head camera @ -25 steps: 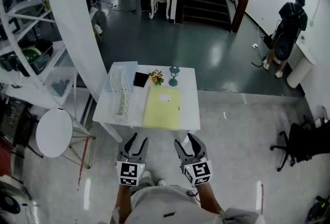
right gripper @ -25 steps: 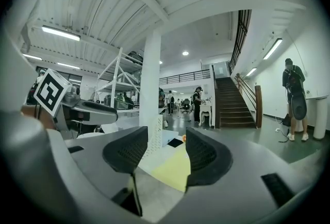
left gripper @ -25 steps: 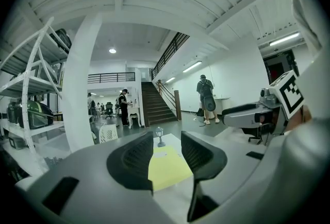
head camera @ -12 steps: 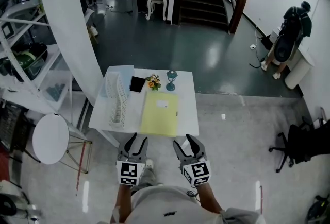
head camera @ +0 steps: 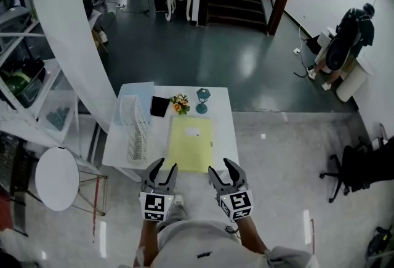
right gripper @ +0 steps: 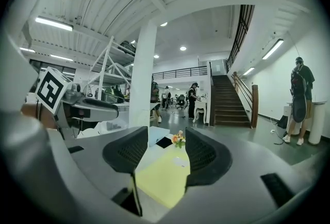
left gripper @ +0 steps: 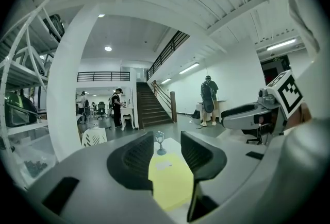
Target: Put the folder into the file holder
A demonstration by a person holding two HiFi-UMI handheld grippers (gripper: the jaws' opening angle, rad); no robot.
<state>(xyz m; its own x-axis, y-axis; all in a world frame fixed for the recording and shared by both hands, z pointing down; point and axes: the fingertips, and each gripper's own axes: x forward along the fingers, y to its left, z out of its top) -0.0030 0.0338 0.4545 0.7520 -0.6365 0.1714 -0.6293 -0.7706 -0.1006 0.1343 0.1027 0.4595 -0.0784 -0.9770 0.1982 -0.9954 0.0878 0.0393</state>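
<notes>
Folder point(head camera: 192, 143): a pale yellow one with a small white label. It lies flat and closed on the white desk point(head camera: 223, 137), just to the right of the white wire file holder point(head camera: 134, 128), its long side running away from the person much as the holder does.

It looks thin, light and bendy, probably with a slick cover, so it would likely sag if lifted by one corner. Lying flush on the desk, it gives little to pinch. The near short edge seems the best place to take it, since that edge lies close to the desk's near rim and could be drawn out over it. Gripping near the closed spine should keep the covers from fanning apart. It must then be stood on edge to enter a slot of the file holder.

Both claws hover short of the desk, nearer the person than the file holder and to its right. The left claw point(head camera: 164, 165) points at the folder's near left corner and the right claw point(head camera: 220, 166) at its near right corner. Neither touches it. Each claw's jaws stand a little apart, the left narrower, with nothing between them.
</notes>
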